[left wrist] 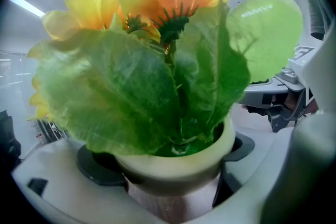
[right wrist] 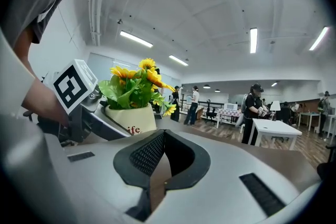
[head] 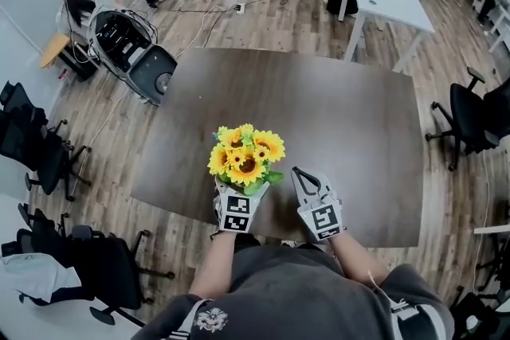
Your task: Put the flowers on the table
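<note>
Dark wood table (head: 343, 115) below me, left gripper (head: 237, 199) clamped on the flower pot (left wrist: 178, 160) above the near edge, right gripper (head: 305, 181) closed on nothing; placing step, I reckon: lower level, then release.

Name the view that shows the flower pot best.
The right gripper view: it shows the pot from the side, print included. The left gripper view shows only its rim under leaves. In the head view the flowers hide it.
</note>
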Motion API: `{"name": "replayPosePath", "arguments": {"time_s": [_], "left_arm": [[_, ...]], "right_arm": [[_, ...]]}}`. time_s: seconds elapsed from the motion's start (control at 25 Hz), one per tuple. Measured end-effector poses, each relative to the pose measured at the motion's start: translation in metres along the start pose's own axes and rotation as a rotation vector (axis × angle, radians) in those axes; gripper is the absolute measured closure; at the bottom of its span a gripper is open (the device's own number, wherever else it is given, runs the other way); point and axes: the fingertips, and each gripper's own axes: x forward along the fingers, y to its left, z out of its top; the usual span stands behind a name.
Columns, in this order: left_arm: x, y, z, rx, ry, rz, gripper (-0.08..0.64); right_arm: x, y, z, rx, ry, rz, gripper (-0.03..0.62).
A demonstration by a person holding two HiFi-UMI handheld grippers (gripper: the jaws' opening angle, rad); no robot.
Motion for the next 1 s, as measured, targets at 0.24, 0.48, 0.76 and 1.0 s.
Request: {"name": "replayPosePath", "arguments": {"time_s": [0.24,0.48,0.76,1.0], "left_arm": [[0.016,-0.004,-0.007,-0.010,0.032,-0.006,0.018],[0.044,-0.008,-0.013,-0.013,0.046,-0.018,0.018],[0.062,-0.006,-0.034,-0.029,0.067,-0.050,0.017],[0.074,-0.009,-0.057,-0.052,0.080,-0.052,0.018]], "right_arm": [[0.006,-0.004,-0.020,0.043,0.015,0.050,0.569],[0.014,-0.037,-0.045,0.063,0.047,-0.024,0.569],[0.029,-0.040,-0.062,0.071,0.088,-0.019,0.569],[0.032,-0.041,-0.081,0.059,0.135,-0.038,0.569]]}}
